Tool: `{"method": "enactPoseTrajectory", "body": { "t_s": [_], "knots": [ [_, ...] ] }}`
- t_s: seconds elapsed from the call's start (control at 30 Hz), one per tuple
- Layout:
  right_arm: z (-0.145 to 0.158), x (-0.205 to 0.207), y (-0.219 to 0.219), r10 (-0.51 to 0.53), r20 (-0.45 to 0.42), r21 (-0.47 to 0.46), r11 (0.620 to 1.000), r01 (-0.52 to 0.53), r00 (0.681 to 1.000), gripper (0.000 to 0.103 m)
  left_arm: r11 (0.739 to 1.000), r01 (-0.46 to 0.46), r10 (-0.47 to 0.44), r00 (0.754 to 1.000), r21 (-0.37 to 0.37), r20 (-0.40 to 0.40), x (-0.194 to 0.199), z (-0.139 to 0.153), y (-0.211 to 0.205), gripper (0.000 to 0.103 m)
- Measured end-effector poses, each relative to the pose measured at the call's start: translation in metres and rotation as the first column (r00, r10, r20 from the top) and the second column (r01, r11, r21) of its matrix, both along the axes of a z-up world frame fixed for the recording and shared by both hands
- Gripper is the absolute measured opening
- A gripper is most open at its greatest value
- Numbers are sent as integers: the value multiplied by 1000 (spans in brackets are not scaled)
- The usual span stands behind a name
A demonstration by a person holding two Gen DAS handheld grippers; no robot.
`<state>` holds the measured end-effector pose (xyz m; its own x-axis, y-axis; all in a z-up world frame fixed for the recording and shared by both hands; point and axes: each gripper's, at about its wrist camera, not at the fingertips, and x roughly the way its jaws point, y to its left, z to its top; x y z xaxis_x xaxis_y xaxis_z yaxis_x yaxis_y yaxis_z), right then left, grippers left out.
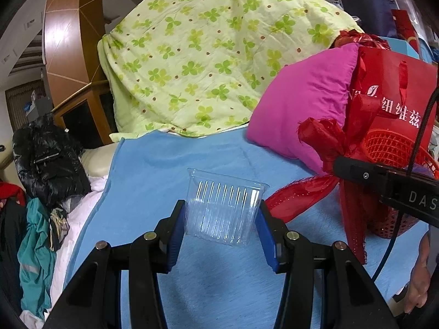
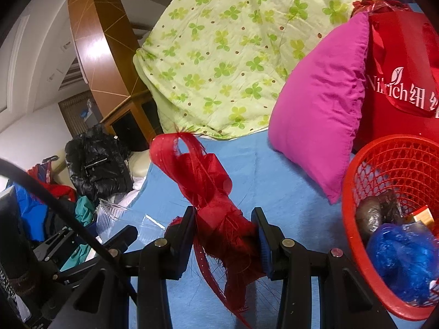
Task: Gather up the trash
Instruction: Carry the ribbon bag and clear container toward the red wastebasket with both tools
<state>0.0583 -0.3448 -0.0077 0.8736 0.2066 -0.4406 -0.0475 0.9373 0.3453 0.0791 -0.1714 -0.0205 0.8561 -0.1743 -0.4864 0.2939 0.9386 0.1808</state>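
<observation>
The red basket (image 2: 389, 219) at the right already holds trash: a blue plastic wad, a dark crumpled lump and a small orange box. Two more pieces are in hand but not yet dropped in, so by my reading the collecting is partway done.

The left tongs (image 1: 221, 219) pinch a clear ribbed plastic tub (image 1: 223, 208) by its two side walls, holding it above the blue sheet (image 1: 153, 170) of the bed. The right tongs (image 2: 225, 233) pinch a bunch of red ribbon (image 2: 216, 205), whose loops stand up beyond the fingers while frayed ends hang below. In the left view the ribbon trails beside the tub, in front of the basket.

Both tongs point forward and somewhat downward, side by side, the right one nearest the basket, toward the pink pillow (image 2: 321, 115) and the clover-print quilt (image 1: 208, 54) farther back.
</observation>
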Motion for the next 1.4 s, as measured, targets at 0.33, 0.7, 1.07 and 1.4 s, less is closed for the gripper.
{"method": "enactPoseTrajectory", "body": {
  "t_s": [0.33,0.7,1.07,1.4],
  "knots": [
    [7,-13,-21,-42,42,34,999,40,998,44,999,36,-36,999,14,28,-4,12,-23,52],
    [17,-26,-37,-73,103,66,996,66,992,44,997,73,-75,996,36,56,-11,22,-45,52],
    [23,-37,-52,-110,137,91,991,98,984,44,993,107,-111,991,51,80,-17,31,-62,52],
    [27,-48,-68,-145,171,117,985,126,975,44,988,143,-148,984,60,94,-21,37,-81,52]
  ]
}}
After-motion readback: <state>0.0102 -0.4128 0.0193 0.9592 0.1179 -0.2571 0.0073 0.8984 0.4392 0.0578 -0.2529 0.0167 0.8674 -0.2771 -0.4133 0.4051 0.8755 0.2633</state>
